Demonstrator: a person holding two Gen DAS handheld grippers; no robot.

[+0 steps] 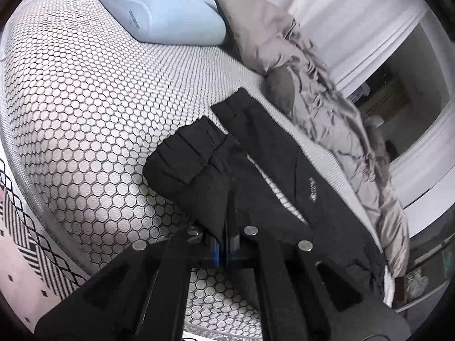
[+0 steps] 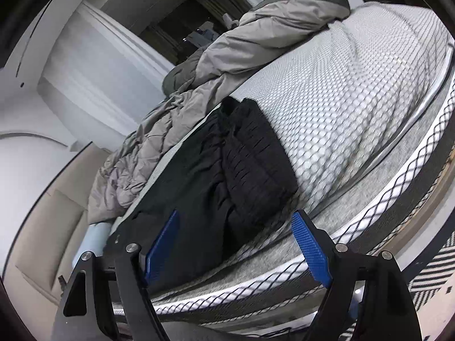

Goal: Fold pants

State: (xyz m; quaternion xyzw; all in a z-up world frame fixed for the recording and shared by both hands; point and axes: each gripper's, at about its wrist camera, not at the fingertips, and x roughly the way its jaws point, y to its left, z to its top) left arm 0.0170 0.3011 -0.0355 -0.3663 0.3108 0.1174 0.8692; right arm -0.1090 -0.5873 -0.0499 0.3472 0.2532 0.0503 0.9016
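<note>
Black pants (image 1: 270, 170) lie on the honeycomb-patterned mattress (image 1: 99, 113), with the gathered waistband bunched toward the left. My left gripper (image 1: 226, 244) is shut, its jaws pressed together on a fold of the pants' black fabric at the near edge. In the right wrist view the pants (image 2: 227, 170) lie folded lengthwise near the mattress edge (image 2: 355, 85). My right gripper (image 2: 236, 250) stands open just short of them. Its blue pads (image 2: 162, 247) are wide apart and touch nothing, and the left one is over the black cloth.
A light blue pillow (image 1: 159, 8) rests at the bed's far end. A crumpled grey duvet (image 1: 327, 99) runs along the pants' far side (image 2: 227, 51). A black-and-white patterned rug (image 1: 28, 227) covers the floor beside the bed. White wall panels stand behind.
</note>
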